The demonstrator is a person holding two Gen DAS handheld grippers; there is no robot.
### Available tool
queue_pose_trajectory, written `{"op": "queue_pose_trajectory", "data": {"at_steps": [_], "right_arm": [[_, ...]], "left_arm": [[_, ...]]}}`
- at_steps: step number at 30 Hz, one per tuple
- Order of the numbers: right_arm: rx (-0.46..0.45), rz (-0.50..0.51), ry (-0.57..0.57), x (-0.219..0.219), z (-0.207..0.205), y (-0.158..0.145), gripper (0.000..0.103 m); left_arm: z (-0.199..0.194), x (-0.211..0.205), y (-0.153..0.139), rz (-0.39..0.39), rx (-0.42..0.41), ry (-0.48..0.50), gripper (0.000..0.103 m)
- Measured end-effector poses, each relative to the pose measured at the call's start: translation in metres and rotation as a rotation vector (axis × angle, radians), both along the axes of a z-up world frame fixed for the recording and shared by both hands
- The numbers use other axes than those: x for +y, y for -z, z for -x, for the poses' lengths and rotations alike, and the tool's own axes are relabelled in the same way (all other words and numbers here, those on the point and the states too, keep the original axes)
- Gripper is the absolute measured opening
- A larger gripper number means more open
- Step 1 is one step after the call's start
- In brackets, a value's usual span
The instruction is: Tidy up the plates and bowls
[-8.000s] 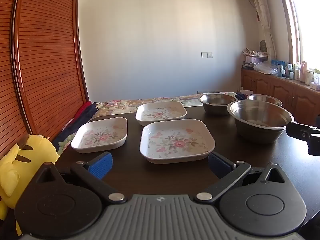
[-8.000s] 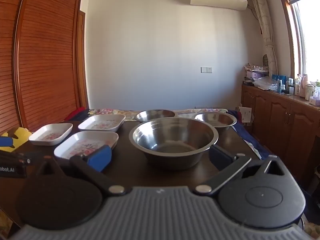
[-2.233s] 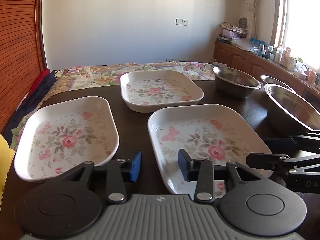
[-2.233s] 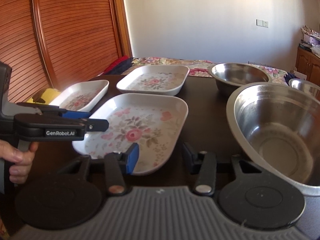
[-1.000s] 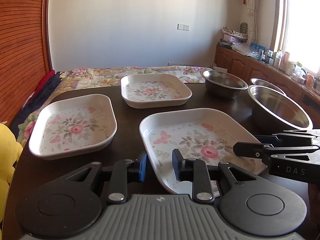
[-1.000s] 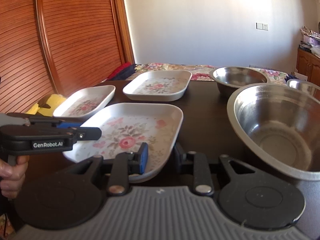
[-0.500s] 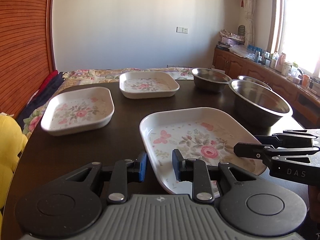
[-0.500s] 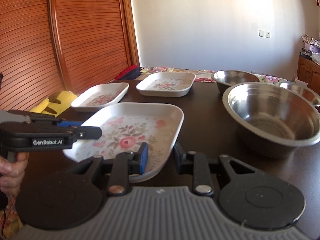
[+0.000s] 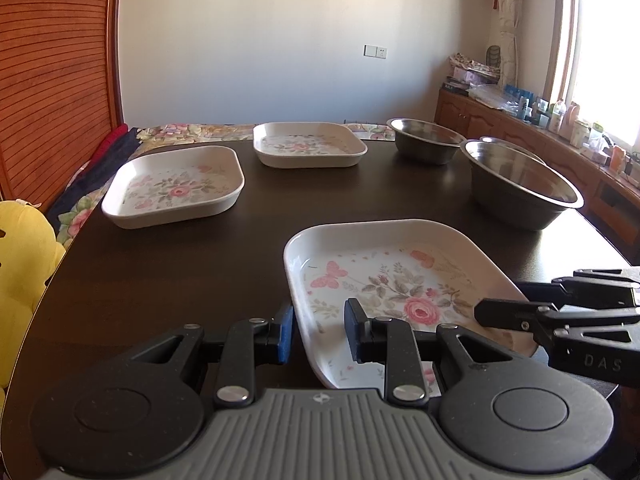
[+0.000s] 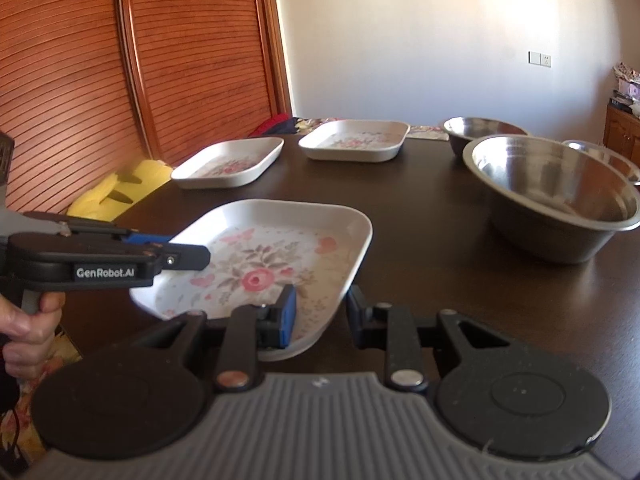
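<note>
Both your grippers are clamped on the same floral plate [image 9: 394, 280]. The left gripper [image 9: 319, 330] pinches the plate's near-left rim: blue pad outside the wall, the other pad inside on the printed floor. The right gripper [image 10: 319, 317] pinches the near-right rim the same way round, blue pad inside over the print, dark pad outside. The plate sits over the near part of the dark table [image 9: 200, 256], with its far edge tilted a little up in the right wrist view; whether the underside touches the table can't be told, because the near rim is hidden behind the gripper bodies in both views. Two more floral plates lie flat further back: one at far left [image 9: 174, 186], one at the far edge [image 9: 308, 148], apart from each other. The large steel bowl [image 9: 520, 184] stands to the right of the held plate, not touching it. A smaller steel bowl [image 9: 426, 146] is behind it, and a third bowl [image 10: 600, 154] shows only as a sliver of rim behind the large one (contact unclear). Your left hand [image 10: 26, 328] is cut off at the frame edge. A yellow plush toy [image 9: 22, 264] sits off the table's left side, partly cropped.
</note>
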State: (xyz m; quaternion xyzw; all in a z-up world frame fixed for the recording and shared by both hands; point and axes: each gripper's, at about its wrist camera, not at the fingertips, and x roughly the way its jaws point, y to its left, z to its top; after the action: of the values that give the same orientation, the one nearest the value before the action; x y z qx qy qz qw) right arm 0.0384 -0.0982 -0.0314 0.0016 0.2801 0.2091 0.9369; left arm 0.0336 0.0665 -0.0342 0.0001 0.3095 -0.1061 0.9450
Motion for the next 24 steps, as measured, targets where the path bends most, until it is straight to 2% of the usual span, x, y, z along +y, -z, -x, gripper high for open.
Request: {"op": "queue_pose_trajectory", "data": {"at_steps": [16,19,21,24], "right_arm": [[0.011,0.006,-0.005,0.003,0.002,0.004,0.03],[0.012,-0.012,0.001,-0.001,0.001,0.004,0.034],[0.002,-0.019,0.018,-0.005,0.0,0.002,0.036],[-0.007,-0.039,0.039,-0.012,-0.002,-0.002,0.041]], "left_arm": [[-0.003,0.002,0.007,0.007,0.003,-0.006,0.028],[-0.002,0.004,0.007,0.008,-0.004,-0.015,0.045],[-0.002,0.007,0.005,0.015,-0.008,-0.024,0.047],[0.0,0.011,0.002,0.017,-0.02,-0.038,0.057]]}}
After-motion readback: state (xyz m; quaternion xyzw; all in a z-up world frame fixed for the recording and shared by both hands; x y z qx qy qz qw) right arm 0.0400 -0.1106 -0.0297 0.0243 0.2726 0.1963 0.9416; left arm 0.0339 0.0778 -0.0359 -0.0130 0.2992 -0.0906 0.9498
